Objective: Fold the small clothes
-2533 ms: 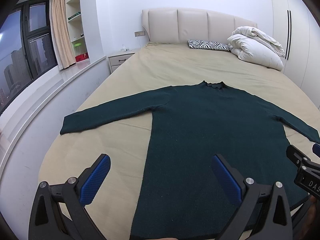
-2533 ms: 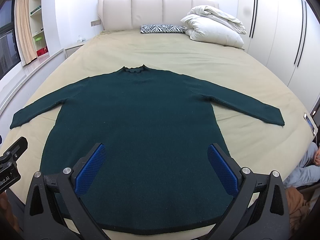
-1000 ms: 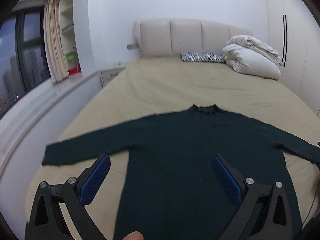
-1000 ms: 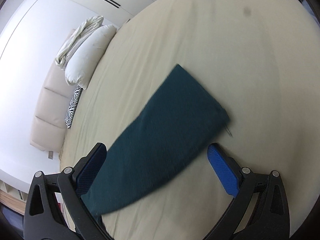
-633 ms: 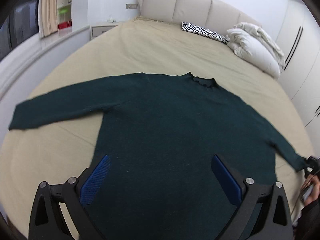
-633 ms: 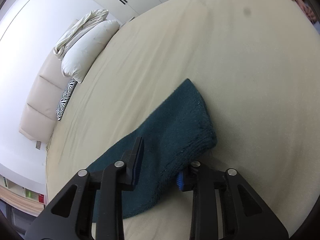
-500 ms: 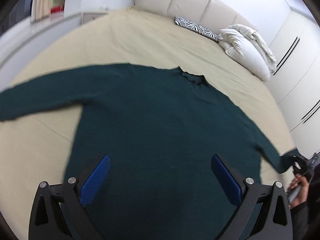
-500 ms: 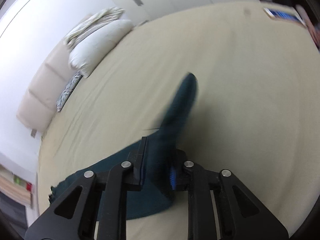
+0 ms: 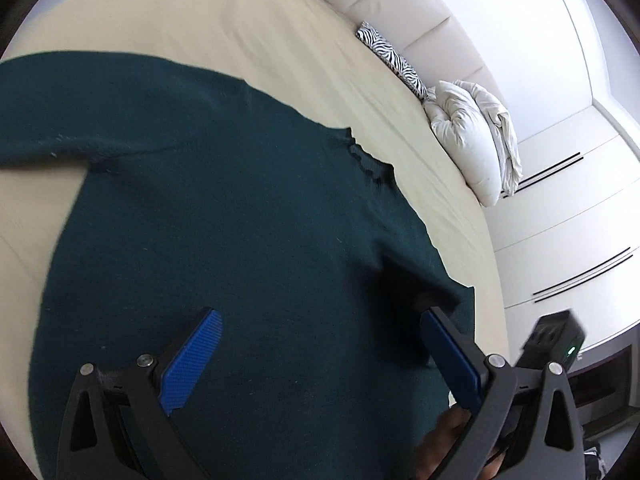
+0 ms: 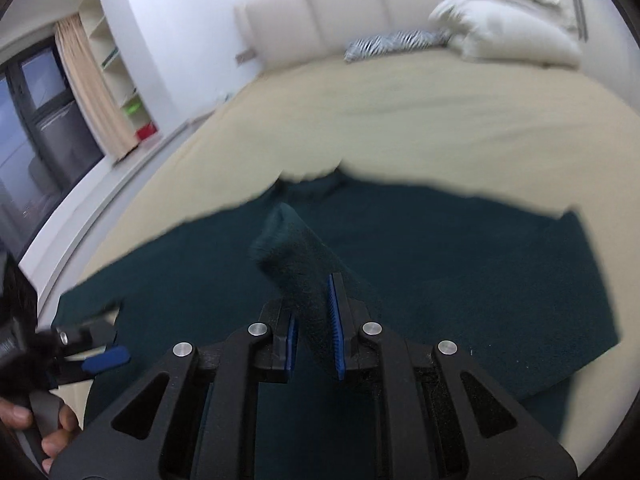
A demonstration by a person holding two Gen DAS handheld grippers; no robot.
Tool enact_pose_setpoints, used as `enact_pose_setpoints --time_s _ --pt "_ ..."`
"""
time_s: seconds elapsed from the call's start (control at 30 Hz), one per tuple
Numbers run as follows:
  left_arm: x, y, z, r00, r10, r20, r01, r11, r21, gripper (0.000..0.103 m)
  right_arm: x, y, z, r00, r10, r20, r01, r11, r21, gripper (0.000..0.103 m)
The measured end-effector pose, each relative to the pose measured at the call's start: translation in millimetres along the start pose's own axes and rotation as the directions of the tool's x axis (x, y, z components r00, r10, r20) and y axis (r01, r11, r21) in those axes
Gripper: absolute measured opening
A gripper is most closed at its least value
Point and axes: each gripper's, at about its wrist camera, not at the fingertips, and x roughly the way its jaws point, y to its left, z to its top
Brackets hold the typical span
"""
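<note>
A beige bed [image 9: 280, 20] carries the dark green sweater [image 9: 240, 240], spread flat. Its right sleeve cuff [image 10: 292, 248] is pinched by the right gripper [image 10: 314, 332] above the body; the left gripper [image 9: 320, 356] is held spread, empty. The sleeve fold seems underway; next, the cuff should be laid across the chest.

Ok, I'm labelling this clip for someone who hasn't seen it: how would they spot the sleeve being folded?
On the beige bed lies a dark green knit sweater, spread flat. Its sleeve end is pinched between the blue-padded fingers of the right gripper, raised over the sweater's body. It is the only part lifted off the bed.
</note>
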Motion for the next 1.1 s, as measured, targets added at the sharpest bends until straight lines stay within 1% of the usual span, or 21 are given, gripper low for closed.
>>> enact_pose_setpoints --time_s 0.07,0.1,0.13,0.17,0.2,0.27,0.3,0.4,0.43,0.5,0.53,0.6,0.63,0.67,0.7,0.77,0.8,0.87,0.93,1.0,1.1 --pt "13.8 -2.9 0.6 0.999 -0.034 -0.034 0.034 0.999 -0.014 0.101 3.8 5.1 -25.6 1.000 0.010 -0.018 -0.010 1.000 -0.015 0.019" --pt "20.1 -4.4 0.6 0.998 -0.053 -0.040 0.052 0.998 -0.031 0.101 1.9 0.3 -34.7 1.000 0.011 -0.016 -0.011 1.000 -0.016 0.030" --pt "25.5 -5.0 0.2 0.996 -0.070 -0.052 0.068 0.997 -0.048 0.101 -0.3 -6.3 -37.5 1.000 0.010 -0.011 -0.011 1.000 -0.002 0.054" --pt "36.0 -10.2 0.2 0.993 -0.089 -0.074 0.085 0.995 -0.059 0.101 -5.6 -14.7 -40.6 1.000 0.017 -0.001 -0.017 0.999 0.029 0.063" --pt "43.1 -14.2 -0.5 0.991 -0.098 -0.091 0.093 0.994 -0.058 0.101 -12.3 -24.8 -41.8 0.999 0.032 0.012 -0.032 0.997 0.067 0.068" --pt "61.7 -25.7 -2.7 0.986 -0.098 -0.135 0.092 0.995 -0.049 0.101 -26.5 -43.0 -46.3 0.999 0.045 0.023 -0.047 0.992 0.114 0.070" --pt "70.7 -30.9 -4.0 0.985 -0.088 -0.151 0.082 0.996 -0.043 0.101 -37.1 -36.7 -70.8 0.999 0.044 0.029 -0.047 0.991 0.126 0.071" --pt "85.2 -46.6 -4.7 0.987 -0.049 -0.151 0.046 0.999 -0.022 0.099 -56.3 -65.6 -85.4 0.996 0.080 0.038 -0.086 0.974 0.211 0.071" --pt "88.5 -50.0 -5.3 0.987 -0.037 -0.155 0.035 0.999 -0.015 0.097 -75.7 -58.2 -115.8 0.995 0.095 0.044 -0.103 0.964 0.244 0.071" --pt "96.3 -58.6 -4.9 0.987 0.021 -0.161 -0.019 1.000 0.014 0.078 -88.2 -76.8 -132.9 0.992 0.113 0.057 -0.125 0.939 0.322 0.071" --pt "98.2 -63.3 -4.8 0.986 0.050 -0.159 -0.044 0.998 0.042 0.072 -93.0 -88.6 -138.6 0.990 0.124 0.069 -0.140 0.923 0.359 0.071" --pt "99.8 -68.1 -4.5 0.982 0.104 -0.160 -0.091 0.992 0.089 0.040 -95.4 -102.6 -149.8 0.988 0.131 0.082 -0.154 0.890 0.429 0.071" --pt "98.2 -66.5 -5.3 0.980 0.124 -0.159 -0.108 0.988 0.107 0.032 -95.9 -107.6 -155.3 0.987 0.137 0.088 -0.163 0.874 0.457 0.071" --pt "95.6 -65.6 -2.0 0.979 0.135 -0.156 -0.117 0.986 0.118 0.018 -98.0 -118.3 -157.9 0.983 0.151 0.103 -0.182 0.854 0.487 0.071" --pt "92.6 -64.6 3.0 0.981 0.118 -0.154 -0.101 0.988 0.119 0.009 -94.5 -124.3 -158.9 0.981 0.158 0.112 -0.193 0.842 0.504 0.071" --pt "81.2 -63.8 12.5 0.986 0.092 -0.140 -0.075 0.989 0.126 0.009 -97.5 -133.1 -162.3 0.977 0.172 0.130 -0.215 0.817 0.535 0.071" --pt "73.9 -65.7 18.8 0.989 0.092 -0.113 -0.075 0.987 0.144 0.009 -100.0 -138.2 -164.1 0.975 0.177 0.134 -0.222 0.808 0.547 0.071" --pt "60.1 -67.9 33.0 0.997 0.063 -0.052 -0.054 0.985 0.166 0.009 -103.3 -145.4 -165.1 0.973 0.186 0.139 -0.233 0.790 0.568 0.071" --pt "50.6 -64.9 47.8 0.999 0.044 -0.001 -0.043 0.985 0.167 0.009 -105.3 -152.7 -164.8 0.968 0.201 0.152 -0.252 0.760 0.600 0.071" --pt "46.9 -56.8 61.0 0.997 0.060 0.043 -0.066 0.984 0.167 0.009 -100.1 -157.6 -157.8 0.963 0.210 0.167 -0.268 0.718 0.643 0.071" --pt "46.8 -38.5 70.8 0.994 0.074 0.074 -0.085 0.986 0.147 0.009 -100.1 -170.2 -152.7 0.960 0.206 0.191 -0.280 0.650 0.706 0.071"
